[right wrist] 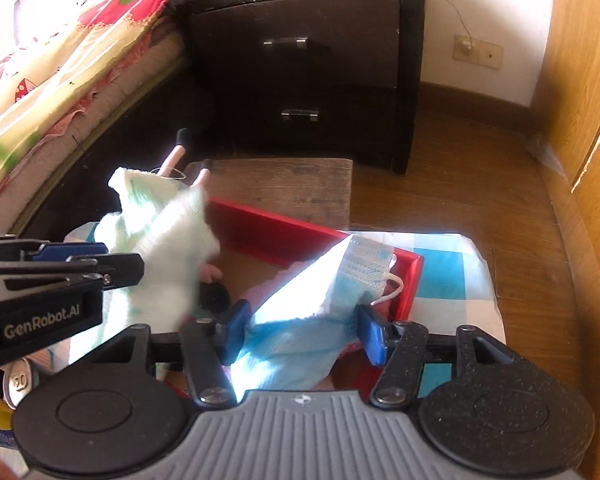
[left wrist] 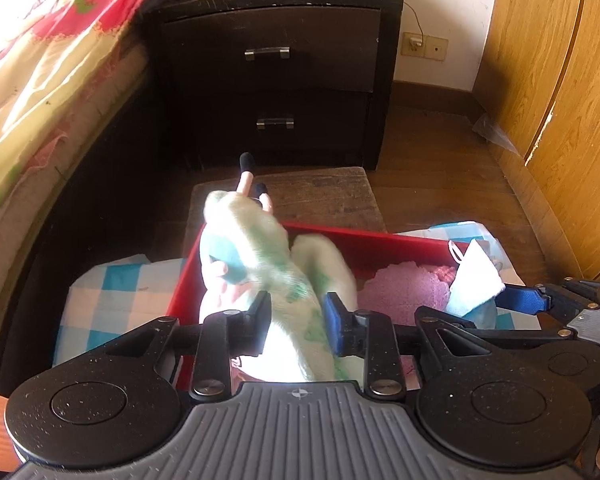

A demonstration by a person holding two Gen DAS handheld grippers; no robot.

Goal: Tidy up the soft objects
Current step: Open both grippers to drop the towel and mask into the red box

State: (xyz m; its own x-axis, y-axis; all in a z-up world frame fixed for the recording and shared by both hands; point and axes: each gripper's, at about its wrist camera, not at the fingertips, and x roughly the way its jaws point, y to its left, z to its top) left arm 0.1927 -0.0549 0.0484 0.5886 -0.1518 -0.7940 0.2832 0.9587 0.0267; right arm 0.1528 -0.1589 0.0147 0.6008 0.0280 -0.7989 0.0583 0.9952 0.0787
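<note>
A red box (left wrist: 360, 240) stands on a blue-and-white checked cloth (left wrist: 112, 292). My left gripper (left wrist: 298, 312) is open above the box's near left side. A white-and-green towel (left wrist: 260, 240) hangs loosely between its jaws, wrapped around a doll whose pink legs (left wrist: 245, 178) stick up. My right gripper (right wrist: 304, 324) is open over the box's near right side. A light blue cloth (right wrist: 292, 344) and a face mask (right wrist: 364, 268) lie slack between its fingers. A pink knitted cloth (left wrist: 404, 288) lies in the box. In the right wrist view the left gripper (right wrist: 140, 266) comes in from the left.
A low wooden stool (left wrist: 320, 196) sits just behind the box. A dark two-drawer nightstand (left wrist: 276, 72) stands beyond it. A bed (left wrist: 40, 80) with a flowered cover runs along the left, and wooden wardrobe doors (left wrist: 560, 80) along the right. A can (right wrist: 16, 384) lies at the lower left.
</note>
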